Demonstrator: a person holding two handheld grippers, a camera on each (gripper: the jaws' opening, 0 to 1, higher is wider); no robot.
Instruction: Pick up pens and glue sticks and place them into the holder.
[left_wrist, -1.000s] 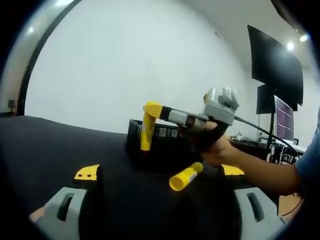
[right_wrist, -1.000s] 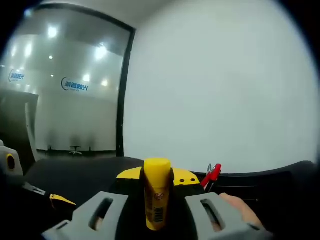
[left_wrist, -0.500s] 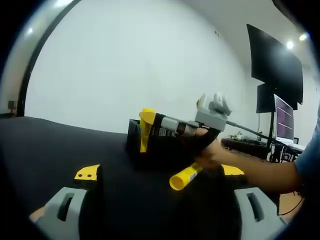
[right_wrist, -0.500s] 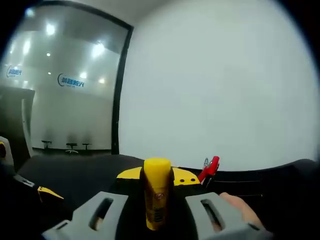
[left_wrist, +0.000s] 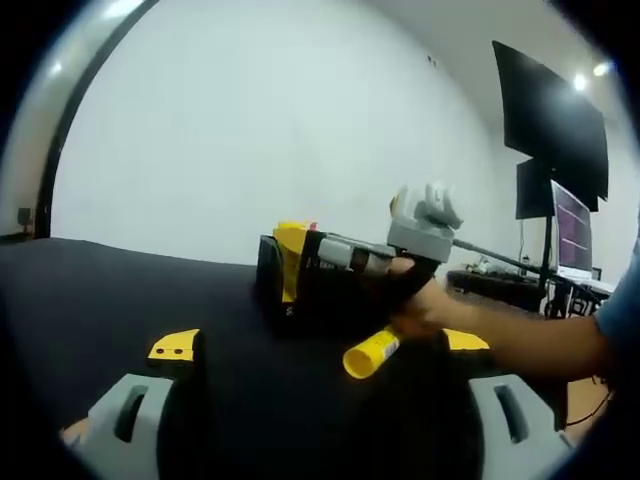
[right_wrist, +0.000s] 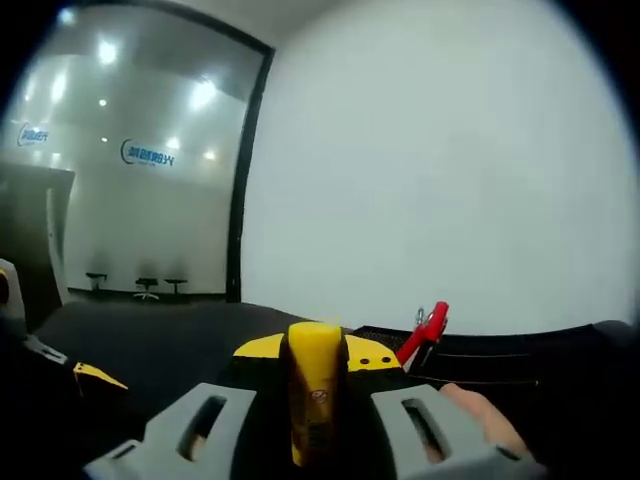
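In the left gripper view a black mesh holder (left_wrist: 272, 296) stands on the black table. My right gripper (left_wrist: 293, 262) comes in from the right, shut on a yellow glue stick (left_wrist: 288, 270) whose lower part is sunk inside the holder. A second yellow glue stick (left_wrist: 372, 353) lies on the table just in front, between the jaws of my open left gripper (left_wrist: 320, 345). In the right gripper view the held glue stick (right_wrist: 314, 395) stands upright between the jaws of the right gripper (right_wrist: 316, 352). A red pen (right_wrist: 425, 329) sticks out of the holder's rim (right_wrist: 500, 358).
A person's hand (left_wrist: 432, 306) and forearm hold the right gripper. Dark monitors (left_wrist: 552, 120) and a desk stand at the far right. The left gripper's yellow tip (right_wrist: 96, 376) shows low at the left of the right gripper view. A white wall rises behind the table.
The right gripper has moved down and towards the holder, taking the held glue stick from above the rim down into it. The loose glue stick and the left gripper have stayed put.
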